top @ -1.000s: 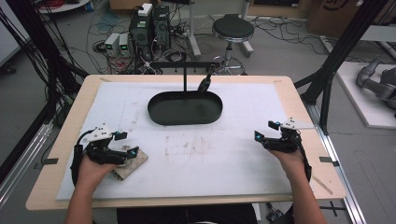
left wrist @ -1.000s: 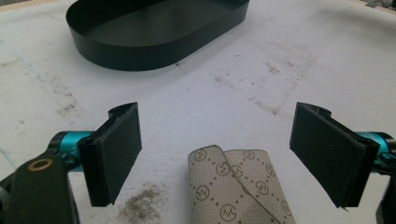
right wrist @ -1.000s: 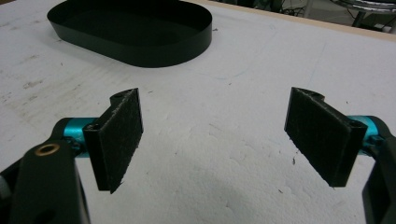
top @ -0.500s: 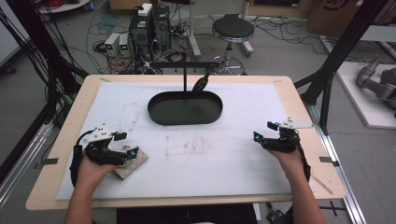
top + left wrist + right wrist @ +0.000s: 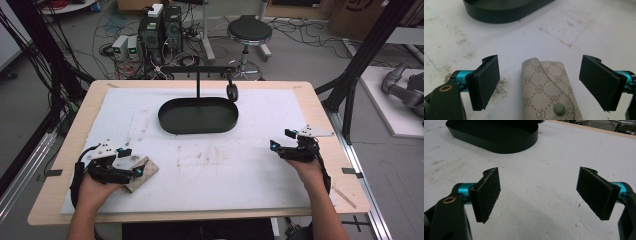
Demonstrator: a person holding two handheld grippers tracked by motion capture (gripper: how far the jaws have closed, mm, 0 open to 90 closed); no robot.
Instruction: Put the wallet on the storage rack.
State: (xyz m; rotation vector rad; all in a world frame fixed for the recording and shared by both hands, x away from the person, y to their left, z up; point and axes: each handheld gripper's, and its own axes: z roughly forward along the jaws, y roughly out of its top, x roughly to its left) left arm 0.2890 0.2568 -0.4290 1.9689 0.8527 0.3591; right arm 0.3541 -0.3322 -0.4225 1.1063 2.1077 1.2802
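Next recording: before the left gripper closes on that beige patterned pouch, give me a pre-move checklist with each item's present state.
1. Left gripper jaws open wide: ok.
2. Beige monogram-patterned fabric pouch with a snap button lies between the jaws: ok.
3. Pads clear of the pouch, not touching: ok.
4. Pouch flap snapped shut: cannot tell.
5. Black oval tray free of objects inside: ok.
6. Right gripper open, holding nothing, apart from the pouch: ok.

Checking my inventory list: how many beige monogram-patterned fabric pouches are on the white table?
1. The beige monogram-patterned fabric pouch lies at the near left of the white table, between the open jaws of the left gripper; part of it may be hidden under that gripper.
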